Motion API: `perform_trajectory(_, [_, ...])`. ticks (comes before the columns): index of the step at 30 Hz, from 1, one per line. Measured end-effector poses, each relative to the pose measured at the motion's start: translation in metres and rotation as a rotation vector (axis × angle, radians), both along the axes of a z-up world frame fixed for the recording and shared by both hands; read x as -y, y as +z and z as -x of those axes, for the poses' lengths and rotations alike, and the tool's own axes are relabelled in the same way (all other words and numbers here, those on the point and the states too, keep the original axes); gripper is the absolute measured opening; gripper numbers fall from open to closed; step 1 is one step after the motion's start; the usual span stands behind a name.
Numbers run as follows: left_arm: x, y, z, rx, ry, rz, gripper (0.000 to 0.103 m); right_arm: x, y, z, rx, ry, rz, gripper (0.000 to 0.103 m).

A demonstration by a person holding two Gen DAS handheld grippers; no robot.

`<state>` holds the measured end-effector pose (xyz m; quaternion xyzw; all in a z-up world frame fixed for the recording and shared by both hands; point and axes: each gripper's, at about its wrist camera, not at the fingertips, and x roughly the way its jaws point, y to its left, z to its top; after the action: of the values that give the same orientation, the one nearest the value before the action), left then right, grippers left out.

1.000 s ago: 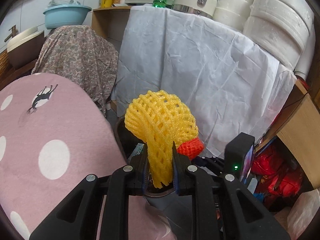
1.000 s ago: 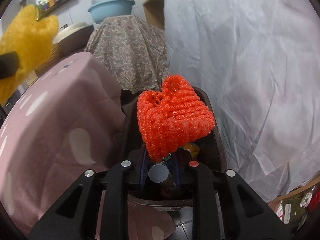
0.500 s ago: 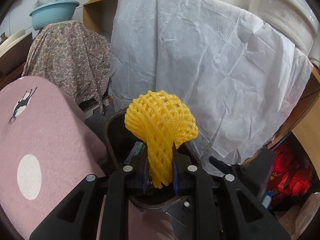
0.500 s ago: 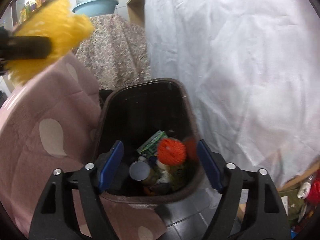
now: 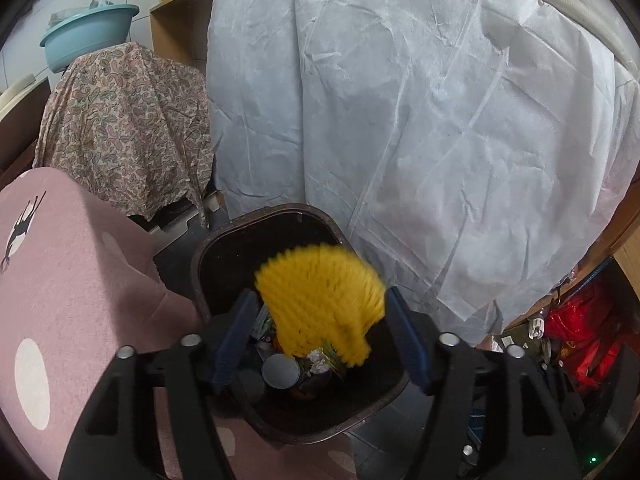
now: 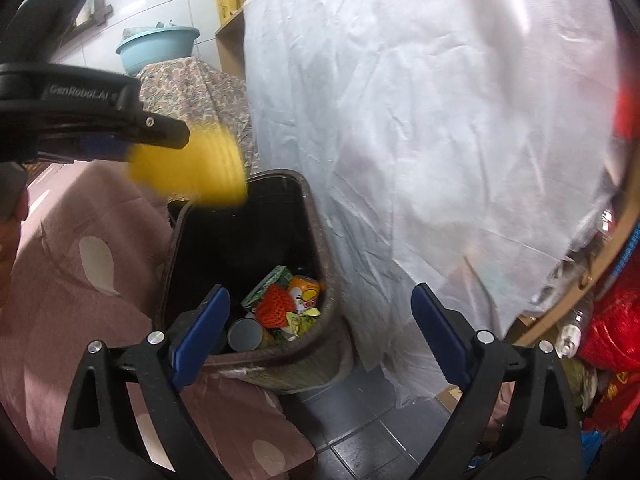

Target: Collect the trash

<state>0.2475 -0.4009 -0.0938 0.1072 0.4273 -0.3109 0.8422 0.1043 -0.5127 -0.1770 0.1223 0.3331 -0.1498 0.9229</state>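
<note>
A yellow foam net is motion-blurred between the fingers of my left gripper, whose jaws are opening; the pads no longer pinch it. It hangs over the dark brown trash bin. The right wrist view shows the same yellow net just off the left gripper's finger, above the bin. A red foam net lies inside the bin beside a green carton and a can. My right gripper stands over the bin's near right rim, jaws opening wide, with nothing between them.
A pink dotted cloth covers the surface left of the bin. A white sheet hangs right behind it, and a paisley cloth with a blue basin stands further back. Red bags crowd the right.
The right gripper opened and the red net dropped into the bin. The left gripper carried the yellow net over the bin, then spread its jaws, and the net is coming free.
</note>
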Motion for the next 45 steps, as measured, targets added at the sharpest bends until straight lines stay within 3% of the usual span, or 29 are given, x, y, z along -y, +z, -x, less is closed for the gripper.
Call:
perform_trajectory(4, [-0.003, 0.003, 0.002, -0.001, -0.003, 0.019, 0.081, 0.001, 0.007, 0.009, 0.015, -0.018, -0.009, 0.092])
perform_trajectory(9, [-0.020, 0.019, 0.013, 0.029, -0.002, 0.053, 0.085, -0.001, 0.019, 0.019, 0.035, -0.025, 0.015, 0.092])
perform_trajectory(16, [-0.079, 0.062, 0.047, 0.161, 0.012, 0.142, 0.098, -0.014, 0.049, 0.038, 0.083, -0.026, 0.073, 0.095])
perform_trajectory(19, [-0.110, 0.080, 0.068, 0.238, 0.028, 0.165, 0.098, -0.027, 0.068, 0.047, 0.116, -0.024, 0.116, 0.097])
perform_trajectory(24, [-0.168, 0.107, 0.101, 0.353, 0.093, 0.204, 0.098, -0.073, 0.109, 0.061, 0.183, 0.018, 0.218, 0.097])
perform_trajectory(28, [-0.211, 0.122, 0.125, 0.424, 0.140, 0.189, 0.098, -0.119, 0.137, 0.073, 0.235, 0.095, 0.277, 0.097])
perform_trajectory(33, [-0.261, 0.134, 0.163, 0.552, 0.204, 0.178, 0.098, -0.171, 0.163, 0.096, 0.331, 0.224, 0.209, 0.097])
perform_trajectory(38, [-0.308, 0.138, 0.194, 0.560, 0.266, 0.232, 0.098, -0.215, 0.175, 0.116, 0.401, 0.306, 0.183, 0.097])
perform_trajectory(42, [-0.335, 0.137, 0.221, 0.652, 0.384, 0.206, 0.098, -0.249, 0.184, 0.136, 0.442, 0.360, 0.212, 0.097])
perform_trajectory(45, [-0.354, 0.134, 0.236, 0.668, 0.433, 0.201, 0.098, -0.271, 0.187, 0.151, 0.469, 0.404, 0.217, 0.097])
